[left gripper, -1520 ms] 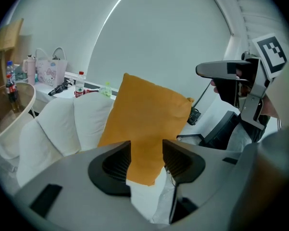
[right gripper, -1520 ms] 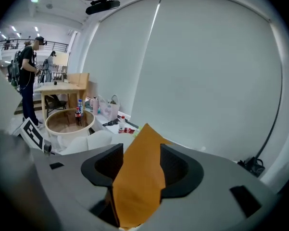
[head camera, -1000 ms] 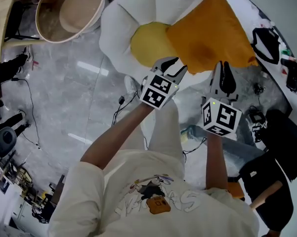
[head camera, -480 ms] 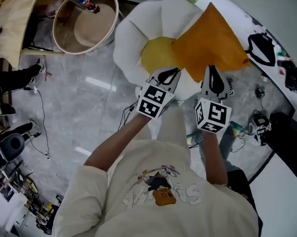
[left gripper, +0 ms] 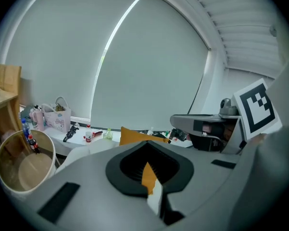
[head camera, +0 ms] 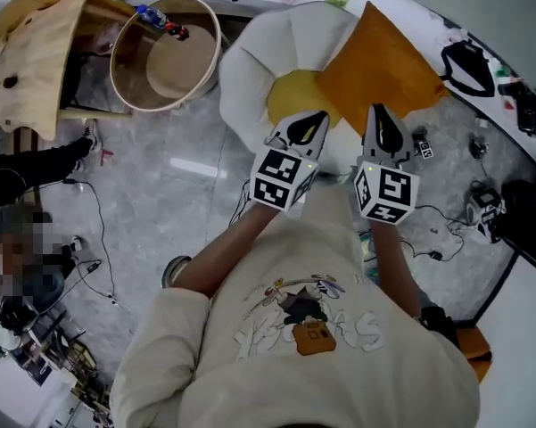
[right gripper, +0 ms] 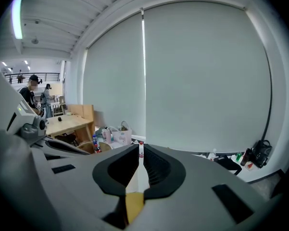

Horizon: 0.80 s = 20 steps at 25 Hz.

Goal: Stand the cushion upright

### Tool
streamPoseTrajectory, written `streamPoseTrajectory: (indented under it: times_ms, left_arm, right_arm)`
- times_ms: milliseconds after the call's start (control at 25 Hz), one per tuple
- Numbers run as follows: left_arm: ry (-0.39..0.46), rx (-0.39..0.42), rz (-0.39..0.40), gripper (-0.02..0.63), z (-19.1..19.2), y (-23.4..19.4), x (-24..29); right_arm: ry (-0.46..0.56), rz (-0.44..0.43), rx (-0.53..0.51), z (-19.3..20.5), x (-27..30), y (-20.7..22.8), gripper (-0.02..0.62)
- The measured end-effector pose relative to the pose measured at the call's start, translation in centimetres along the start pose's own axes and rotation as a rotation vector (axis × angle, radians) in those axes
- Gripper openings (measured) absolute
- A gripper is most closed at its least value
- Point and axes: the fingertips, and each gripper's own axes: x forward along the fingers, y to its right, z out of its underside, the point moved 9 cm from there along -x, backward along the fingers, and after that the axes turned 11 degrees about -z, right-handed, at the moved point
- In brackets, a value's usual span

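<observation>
Cushion [head camera: 379, 61] leaned on chair [head camera: 250, 69], its lower edge hidden behind both grippers. Left gripper [head camera: 305, 123] was clenched, empty. Right gripper [head camera: 380, 112] jaws, just closing, had nearly met; the yellow sliver between them was unclear.

Grey marble floor [head camera: 160, 194], pale drawn blinds [right gripper: 197, 81]

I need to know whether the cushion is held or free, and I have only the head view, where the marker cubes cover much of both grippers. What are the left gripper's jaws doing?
Observer: In the left gripper view the left gripper has its jaws together, with nothing pinched.
Operator: And the right?
Observer: The right gripper has just been closing; its jaws are all but together, with nothing gripped.
Operator: Is the cushion up?
Observer: From the left gripper view the cushion rises, one corner highest, above the white chair.
</observation>
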Motion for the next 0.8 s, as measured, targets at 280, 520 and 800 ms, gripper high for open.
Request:
streamPoseTrajectory:
  times_ms: [280, 520, 800]
  left_arm:
    - [0.077, 0.059, 0.006, 0.006, -2.3, 0.5, -4.1]
    - [0.127, 0.116, 0.051, 0.006, -3.5, 2.0, -7.1]
    - [0.220, 0.158, 0.080, 0.006, -3.9, 3.7, -11.1]
  right_arm:
    - [0.046, 0.013, 0.041, -1.2, -2.9, -2.7, 0.048]
    - [0.088, 0.006, 0.049, -1.8, -5.7, -4.7, 0.048]
    - [0.133, -0.019, 0.046, -1.9, -9.2, -8.0, 0.048]
